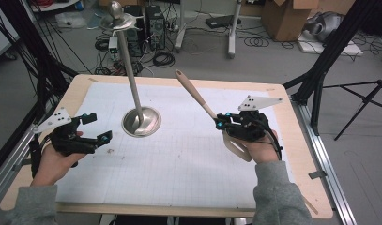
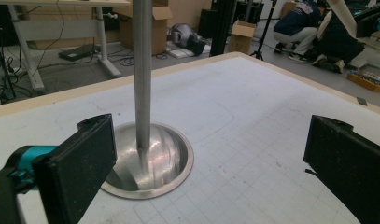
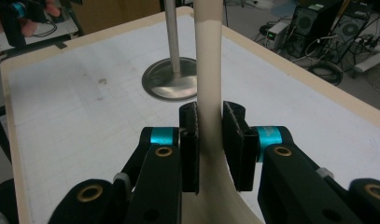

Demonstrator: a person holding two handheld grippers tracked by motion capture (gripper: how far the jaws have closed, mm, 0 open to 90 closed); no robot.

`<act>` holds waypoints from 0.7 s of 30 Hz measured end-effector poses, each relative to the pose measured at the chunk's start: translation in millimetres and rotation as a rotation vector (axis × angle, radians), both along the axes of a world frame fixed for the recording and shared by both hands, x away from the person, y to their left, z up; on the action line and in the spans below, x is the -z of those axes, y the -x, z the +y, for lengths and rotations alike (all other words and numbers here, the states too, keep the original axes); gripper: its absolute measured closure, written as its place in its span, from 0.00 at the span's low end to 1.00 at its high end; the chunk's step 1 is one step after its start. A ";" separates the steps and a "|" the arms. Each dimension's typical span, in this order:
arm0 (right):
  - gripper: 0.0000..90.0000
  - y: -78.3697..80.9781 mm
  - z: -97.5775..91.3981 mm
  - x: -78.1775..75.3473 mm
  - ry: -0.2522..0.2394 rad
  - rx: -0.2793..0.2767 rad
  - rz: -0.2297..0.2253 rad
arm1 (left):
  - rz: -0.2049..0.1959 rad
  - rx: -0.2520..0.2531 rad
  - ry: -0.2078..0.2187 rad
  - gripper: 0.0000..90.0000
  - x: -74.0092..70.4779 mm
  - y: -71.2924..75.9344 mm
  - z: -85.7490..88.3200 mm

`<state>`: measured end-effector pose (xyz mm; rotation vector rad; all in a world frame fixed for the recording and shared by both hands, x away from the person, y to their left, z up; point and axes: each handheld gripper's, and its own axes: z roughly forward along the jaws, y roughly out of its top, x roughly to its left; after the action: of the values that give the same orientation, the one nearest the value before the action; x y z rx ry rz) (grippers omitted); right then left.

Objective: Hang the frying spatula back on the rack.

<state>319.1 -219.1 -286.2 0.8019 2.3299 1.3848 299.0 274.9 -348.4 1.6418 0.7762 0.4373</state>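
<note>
While no writing is legible, right hand-held gripper (image 3: 210, 135) clamps spatula (image 3: 208, 70).

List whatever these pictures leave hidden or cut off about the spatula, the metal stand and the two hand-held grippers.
- Spatula blade: high view, mostly hidden under the right hand-held gripper and hand; right gripper view, cut off by the bottom edge.
- Spatula handle end: right gripper view, cut off by the top edge.
- Metal stand top: both gripper views, cut off by the top edge.
- Left hand-held gripper body: left gripper view, cut off by the bottom edge.
</note>
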 end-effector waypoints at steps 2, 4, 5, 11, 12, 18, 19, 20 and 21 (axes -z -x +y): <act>0.86 -1.2 0.6 -3.7 -0.010 -0.007 -0.002 | -0.002 0.011 0.013 0.03 -1.3 0.4 -0.3; 0.86 -2.2 1.8 -7.4 -0.010 -0.012 -0.005 | -0.005 0.011 0.016 0.03 -2.6 1.2 -0.6; 0.86 -2.3 2.6 -9.3 -0.008 -0.013 -0.003 | -0.007 0.013 0.018 0.03 -3.0 1.6 -0.2; 0.86 -6.4 6.5 -19.5 -0.021 -0.028 -0.015 | 0.002 0.007 0.018 0.03 -1.4 2.2 4.6; 0.86 -7.0 7.8 -21.3 -0.020 -0.024 -0.019 | 0.005 0.008 0.019 0.03 -0.8 2.3 5.2; 0.86 -10.1 13.9 -32.0 -0.041 -0.011 -0.044 | 0.005 0.004 0.019 0.03 -0.4 3.5 6.5; 0.86 -10.7 14.2 -33.5 -0.046 -0.009 -0.049 | 0.001 0.002 0.020 0.03 -0.5 4.0 6.3; 0.86 -11.3 14.3 -34.9 -0.051 -0.010 -0.050 | 0.000 0.001 0.020 0.03 -0.7 4.4 6.2; 0.86 -12.3 14.4 -35.8 -0.056 -0.013 -0.059 | 0.001 0.002 0.020 0.03 -0.7 4.7 6.0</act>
<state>331.4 -204.7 -250.3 0.7527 2.2650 1.4648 294.2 280.9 -347.7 1.6248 0.7772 0.4257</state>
